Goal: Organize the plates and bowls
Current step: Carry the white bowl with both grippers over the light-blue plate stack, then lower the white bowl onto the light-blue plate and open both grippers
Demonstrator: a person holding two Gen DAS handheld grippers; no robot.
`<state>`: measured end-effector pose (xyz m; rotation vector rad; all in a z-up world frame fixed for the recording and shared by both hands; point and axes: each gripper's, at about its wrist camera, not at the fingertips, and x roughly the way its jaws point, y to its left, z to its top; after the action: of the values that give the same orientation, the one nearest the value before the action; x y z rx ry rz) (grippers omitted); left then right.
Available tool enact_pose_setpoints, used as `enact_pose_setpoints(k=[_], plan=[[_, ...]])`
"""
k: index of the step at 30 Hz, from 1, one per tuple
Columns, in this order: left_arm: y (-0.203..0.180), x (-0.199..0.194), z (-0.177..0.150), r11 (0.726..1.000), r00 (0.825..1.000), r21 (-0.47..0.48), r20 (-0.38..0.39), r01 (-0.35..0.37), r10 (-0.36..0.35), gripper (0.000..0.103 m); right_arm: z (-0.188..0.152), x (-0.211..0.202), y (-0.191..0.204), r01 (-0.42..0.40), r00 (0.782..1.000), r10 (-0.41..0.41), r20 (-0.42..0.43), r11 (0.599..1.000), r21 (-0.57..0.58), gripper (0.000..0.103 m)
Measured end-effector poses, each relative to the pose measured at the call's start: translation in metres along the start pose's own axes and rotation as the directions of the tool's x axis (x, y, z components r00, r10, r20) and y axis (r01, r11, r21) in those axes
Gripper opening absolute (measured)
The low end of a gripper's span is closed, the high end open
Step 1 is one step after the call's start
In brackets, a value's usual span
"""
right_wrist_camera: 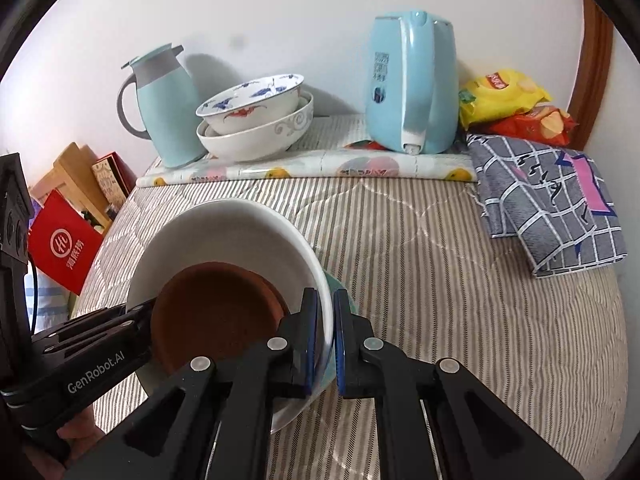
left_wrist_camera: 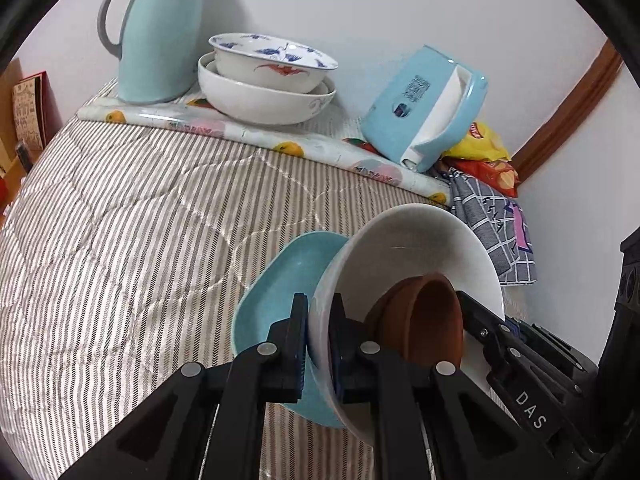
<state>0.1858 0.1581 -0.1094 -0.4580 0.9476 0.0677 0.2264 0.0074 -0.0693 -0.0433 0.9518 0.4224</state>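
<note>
The white bowl (left_wrist_camera: 420, 248) is pinched at both rims by left tongs (left_wrist_camera: 318, 344) and right tongs (right_wrist_camera: 325, 344); the bowl stack (left_wrist_camera: 268, 80) is seen upper left.

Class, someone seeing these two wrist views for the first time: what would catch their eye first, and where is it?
Front and centre, the white bowl with a brown dish inside, over a blue plate; the left gripper and right gripper each pinch the bowl's rim on opposite sides. Behind, by the wall, stacked patterned bowls stand between a pale blue jug and kettle.
</note>
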Motion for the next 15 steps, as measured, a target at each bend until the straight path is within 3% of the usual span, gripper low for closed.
enact_pose_setpoints(k=[15], plan=[[0.015,0.034,-0.006,1.0,0.998,-0.019,-0.067,-0.016,0.015,0.01,-0.004,0.036,-0.005,-0.019,0.997,0.02,-0.071,1.0,0.018,0.008]])
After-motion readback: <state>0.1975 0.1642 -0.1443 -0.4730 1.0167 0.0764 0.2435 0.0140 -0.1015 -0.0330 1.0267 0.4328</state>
